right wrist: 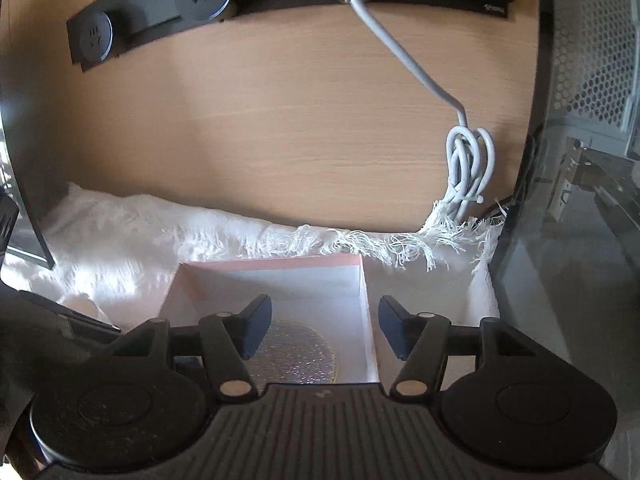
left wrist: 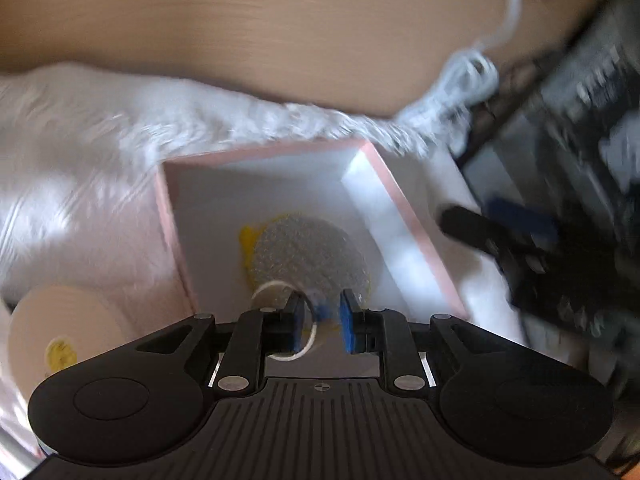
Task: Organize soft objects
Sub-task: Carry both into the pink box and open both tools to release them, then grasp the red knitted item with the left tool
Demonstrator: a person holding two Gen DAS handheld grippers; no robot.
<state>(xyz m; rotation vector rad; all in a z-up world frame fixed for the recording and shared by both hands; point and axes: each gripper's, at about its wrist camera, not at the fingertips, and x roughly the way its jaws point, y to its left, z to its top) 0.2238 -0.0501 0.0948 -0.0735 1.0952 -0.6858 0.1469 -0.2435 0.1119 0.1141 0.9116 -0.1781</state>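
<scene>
A pink-rimmed white box (left wrist: 404, 208) sits on a fluffy white cloth (left wrist: 100, 148). Inside lies a round silvery-grey scrub pad (left wrist: 312, 256) with yellow backing and a white loop. My left gripper (left wrist: 320, 320) is over the box, its blue pads partly closed around the pad's near edge and loop; the grip is unclear. My right gripper (right wrist: 320, 328) is open and empty above the same box (right wrist: 366, 296), the pad (right wrist: 300, 352) showing below between its fingers. It also shows at the right edge of the left wrist view (left wrist: 500, 240).
A round cream pad (left wrist: 60, 332) with a yellow spot lies on the cloth left of the box. A wooden wall (right wrist: 280, 120) stands behind, with a socket strip (right wrist: 160, 8) and a coiled white cable (right wrist: 468, 168). A grey computer case (right wrist: 580, 200) stands at the right.
</scene>
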